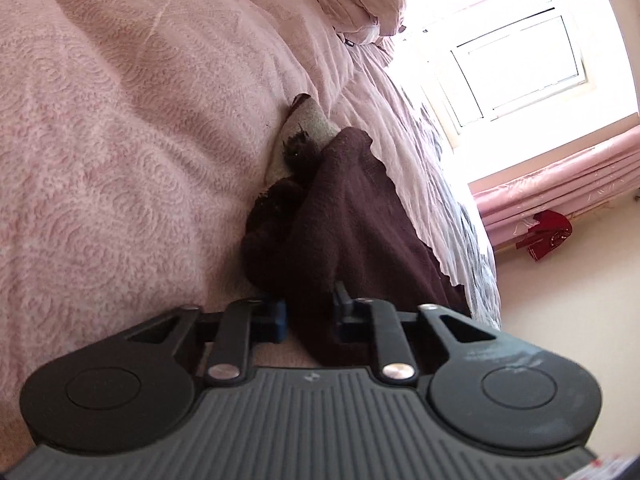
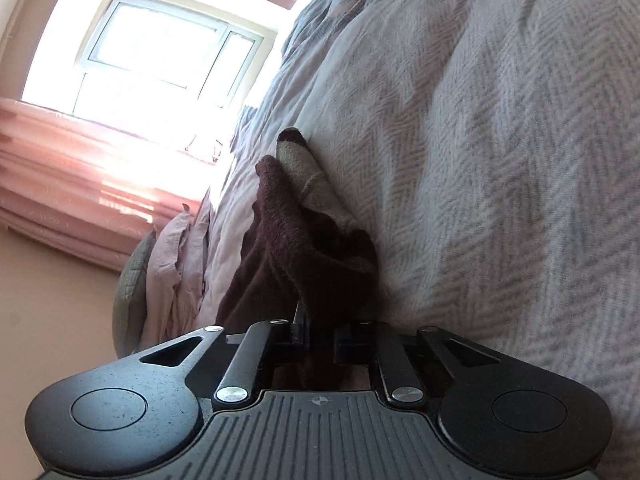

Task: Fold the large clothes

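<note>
Tongs both clamped on dark maroon garment (image 1: 340, 216) — left tongs (image 1: 310, 312), right tongs (image 2: 320, 332) — over bed (image 1: 120, 120).

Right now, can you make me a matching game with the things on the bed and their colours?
Things:
1. garment held in the left gripper
2. fuzzy blanket
3. zigzag blanket
4. curtain

Colours or looks:
A. grey and white
B. dark maroon
C. pink folds beside the window
D. pale pink, with swirly texture

Pairs: 1-B, 2-D, 3-A, 4-C

The right gripper pinches the same maroon garment too.
</note>
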`<state>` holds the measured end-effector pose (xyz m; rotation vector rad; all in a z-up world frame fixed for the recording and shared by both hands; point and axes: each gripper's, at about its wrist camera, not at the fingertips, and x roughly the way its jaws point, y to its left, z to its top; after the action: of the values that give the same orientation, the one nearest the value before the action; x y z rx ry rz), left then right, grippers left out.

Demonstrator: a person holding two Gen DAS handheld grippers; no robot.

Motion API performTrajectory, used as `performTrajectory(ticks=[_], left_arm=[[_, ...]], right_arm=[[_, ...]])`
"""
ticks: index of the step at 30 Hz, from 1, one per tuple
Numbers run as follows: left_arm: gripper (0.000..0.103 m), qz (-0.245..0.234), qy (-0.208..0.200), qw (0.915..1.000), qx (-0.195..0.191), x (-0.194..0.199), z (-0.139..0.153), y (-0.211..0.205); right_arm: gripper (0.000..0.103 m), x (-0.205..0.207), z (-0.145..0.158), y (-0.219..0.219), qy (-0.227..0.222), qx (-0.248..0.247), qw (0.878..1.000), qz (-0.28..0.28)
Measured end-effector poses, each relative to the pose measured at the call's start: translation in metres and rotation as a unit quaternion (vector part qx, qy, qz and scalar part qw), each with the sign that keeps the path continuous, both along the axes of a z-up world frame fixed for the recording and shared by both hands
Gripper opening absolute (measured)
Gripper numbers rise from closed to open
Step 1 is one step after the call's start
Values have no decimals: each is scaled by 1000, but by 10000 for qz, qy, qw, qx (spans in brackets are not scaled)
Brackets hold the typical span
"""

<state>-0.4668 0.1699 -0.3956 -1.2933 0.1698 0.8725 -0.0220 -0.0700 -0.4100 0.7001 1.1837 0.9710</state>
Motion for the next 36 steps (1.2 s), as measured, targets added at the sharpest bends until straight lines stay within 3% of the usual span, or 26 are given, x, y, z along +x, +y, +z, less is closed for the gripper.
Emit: performTrajectory(ticks=[6, 14, 19, 20, 22, 24, 26, 27, 29, 32, 35, 36], left_arm=[[7, 66, 365, 9974, 613, -11, 27, -19], [7, -173, 562, 9950, 807, -51, 58, -62], [9, -650, 749, 9926, 706, -82, 52, -104], [11, -756, 916, 9901, 741, -83, 48, -108], [22, -879, 1387, 9820, 932, -86, 48, -112], [30, -912, 1504, 9783, 1097, -95, 55, -109], [37, -858, 1565, 9761, 1241, -106, 65, -100], [52, -885, 1553, 9752, 1302, -110, 70, -93], [71, -1059, 1430, 9755, 1293, -110, 74, -72], [74, -1360, 1106, 9782, 1116, -95, 70, -37], [88, -1716, 879, 9776, 847, -73, 56, -4], [88, -1822, 854, 9767, 751, -65, 50, 4]], right_arm=[[3, -7, 23, -23, -19, 39, 9999, -92], [3, -35, 46, -81, 197, -207, 9992, 269], [5, -58, 41, -130, 38, -524, 9959, 742], [6, -62, 42, -132, -111, -640, 9936, 927], [29, -67, 42, -132, -424, -1054, 9868, 1152], [40, -65, 50, -137, -837, -1262, 9809, 1222], [42, -61, 63, -143, -1349, -1323, 9752, 1151], [43, -59, 68, -144, -1539, -1356, 9725, 1106], [45, -53, 77, -144, -1799, -1348, 9701, 915], [47, -42, 76, -140, -1766, -1389, 9718, 715], [48, -31, 71, -129, -1784, -1483, 9700, 723], [48, -27, 68, -124, -1788, -1587, 9681, 746]])
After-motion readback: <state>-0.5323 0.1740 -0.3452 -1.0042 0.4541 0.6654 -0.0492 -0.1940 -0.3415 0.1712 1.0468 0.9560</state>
